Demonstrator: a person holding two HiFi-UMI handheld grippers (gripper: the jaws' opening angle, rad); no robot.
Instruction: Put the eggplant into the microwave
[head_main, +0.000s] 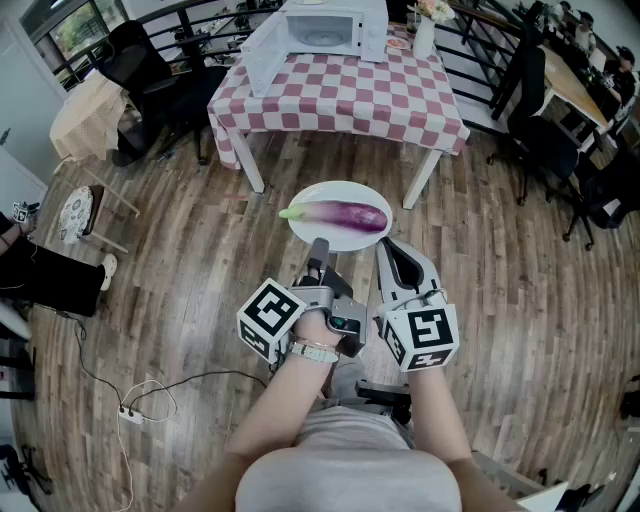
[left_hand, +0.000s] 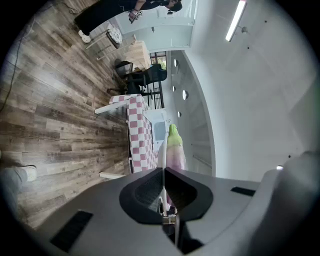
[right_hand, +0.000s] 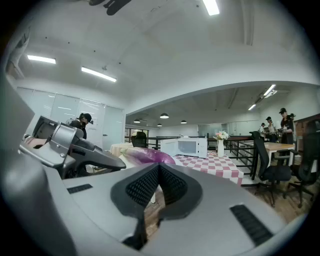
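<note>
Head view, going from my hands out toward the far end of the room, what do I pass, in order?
The plate carrying the eggplant → checked table → microwave.

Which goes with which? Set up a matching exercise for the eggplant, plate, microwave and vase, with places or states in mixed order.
Things:
1. eggplant
2. plate
3. microwave
4. vase

Places or states:
A. door open, on the checkered table
B. clamped at its near rim by the left gripper and the right gripper
C. beside the microwave, holding flowers
D. lying on the plate

Pairs: 1-D, 2-B, 3-A, 4-C.
</note>
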